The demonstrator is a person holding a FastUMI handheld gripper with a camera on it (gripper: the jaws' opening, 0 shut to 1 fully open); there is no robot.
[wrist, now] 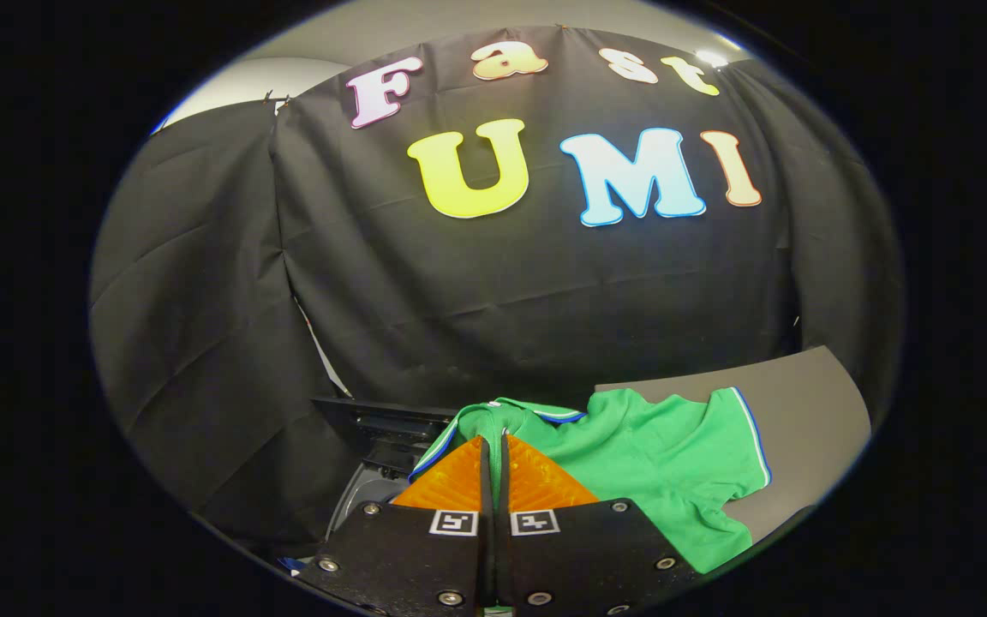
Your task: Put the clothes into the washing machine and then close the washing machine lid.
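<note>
Green shirt (656, 463), blue-white trim, rumpled on grey surface (802, 403); tool (494, 446) pinching its collar.

The gripper (493, 446) has its two fingers (446, 488) pressed together on a fold of the shirt (656, 454). From the fingers the shirt spreads toward 2 o'clock and lies on the table (810, 403), which is at 3 o'clock. At 10 o'clock from the fingers, just beside the shirt and lower than it, is the washing machine (373, 454) with its opening. Behind all of them, at 12 o'clock, hangs the booth's wall (528, 308).
</note>
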